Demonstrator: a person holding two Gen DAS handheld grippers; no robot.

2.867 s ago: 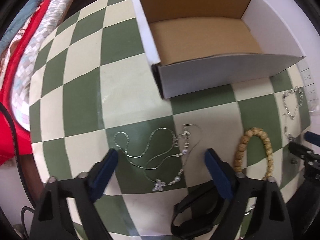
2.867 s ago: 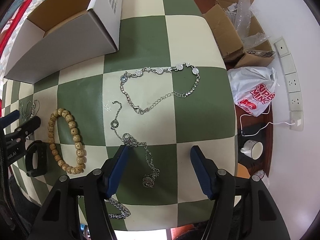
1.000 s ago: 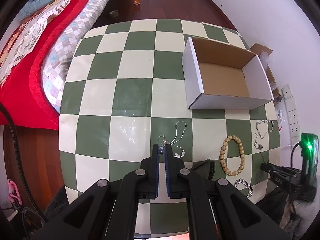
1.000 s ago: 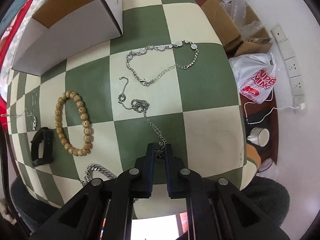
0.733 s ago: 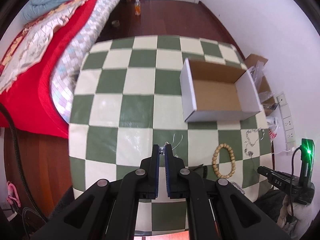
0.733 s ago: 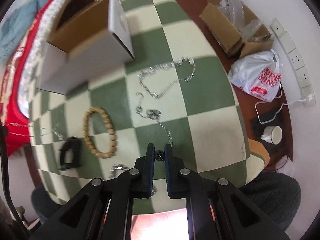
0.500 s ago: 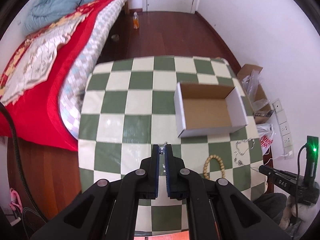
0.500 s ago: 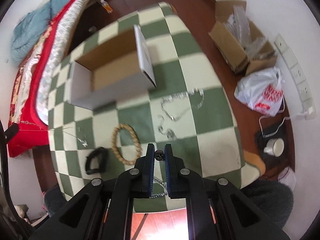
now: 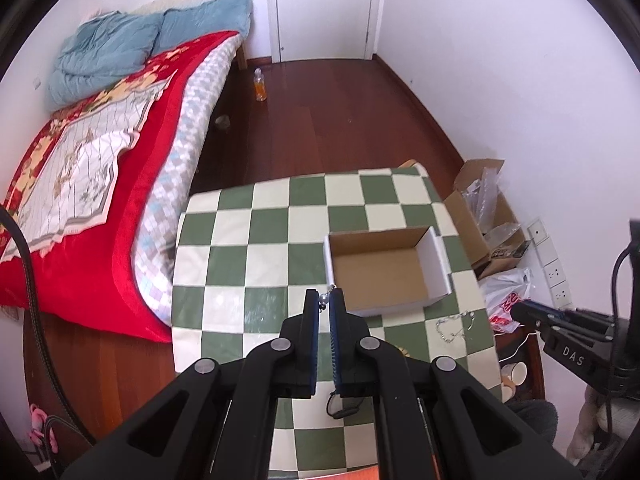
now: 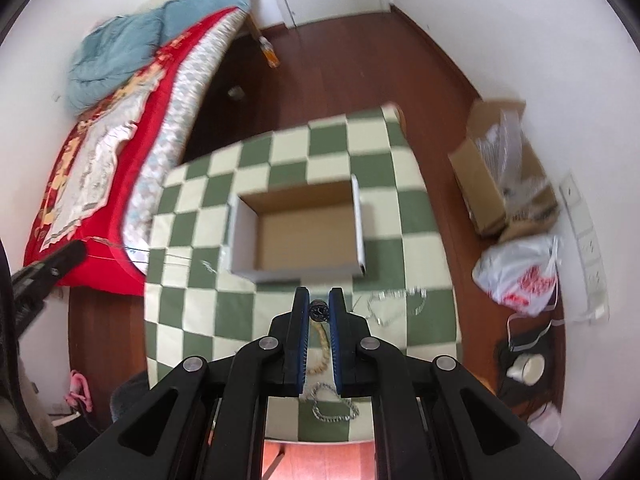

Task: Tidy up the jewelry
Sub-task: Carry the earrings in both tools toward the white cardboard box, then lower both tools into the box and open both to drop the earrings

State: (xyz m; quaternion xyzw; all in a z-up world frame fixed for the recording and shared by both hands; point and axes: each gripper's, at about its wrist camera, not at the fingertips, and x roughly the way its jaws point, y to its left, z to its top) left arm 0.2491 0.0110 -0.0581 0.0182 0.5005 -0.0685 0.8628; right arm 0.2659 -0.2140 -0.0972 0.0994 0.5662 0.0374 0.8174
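Above the box [image 10: 304, 236], right gripper [image 10: 319, 312] pinches a chain, orientation unclear.

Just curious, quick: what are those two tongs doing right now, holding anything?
Left tongs: closed on a thin silver necklace.
Right tongs: closed on a silver chain's round pendant.

The left hand-held gripper [image 9: 324, 303] is raised high over the worktop [image 9: 240, 264], its blue-padded jaws nearly together and pinching a thin necklace [image 9: 325, 296]. The right hand-held gripper [image 10: 319, 309] is equally high, jaws closed on a small round pendant [image 10: 319, 310].
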